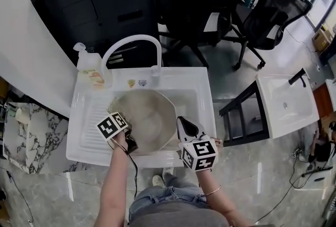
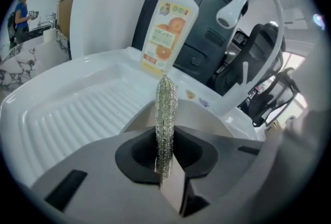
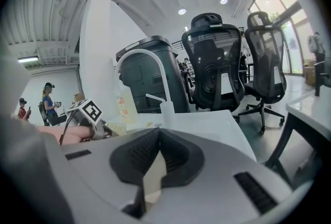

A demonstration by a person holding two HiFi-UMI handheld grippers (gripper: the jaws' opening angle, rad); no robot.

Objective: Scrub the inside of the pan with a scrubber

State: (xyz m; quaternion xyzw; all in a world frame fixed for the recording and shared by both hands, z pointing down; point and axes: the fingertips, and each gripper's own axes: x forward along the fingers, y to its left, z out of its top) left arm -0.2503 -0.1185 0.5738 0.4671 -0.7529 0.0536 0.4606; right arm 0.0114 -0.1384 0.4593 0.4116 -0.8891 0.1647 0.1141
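Note:
A steel pan [image 1: 147, 116] lies tilted in the white sink [image 1: 197, 89]. My left gripper [image 1: 119, 118] is at the pan's left rim. In the left gripper view, that gripper [image 2: 166, 141] is shut on a silvery wire scrubber [image 2: 166, 109] that stands up between its jaws. My right gripper [image 1: 181, 122] meets the pan's right rim and looks shut on it. In the right gripper view the jaws of this gripper [image 3: 158, 154] are closed and hide the pan; the left gripper's marker cube [image 3: 88, 111] shows beyond them.
An orange-labelled soap bottle [image 2: 168, 31] stands at the sink's back left, beside the arched white faucet [image 1: 134, 42]. A ribbed drainboard [image 2: 77, 109] lies left of the basin. Black office chairs [image 1: 273, 8] and a dark cabinet [image 1: 100, 6] stand behind; a second sink [image 1: 286, 103] is at the right.

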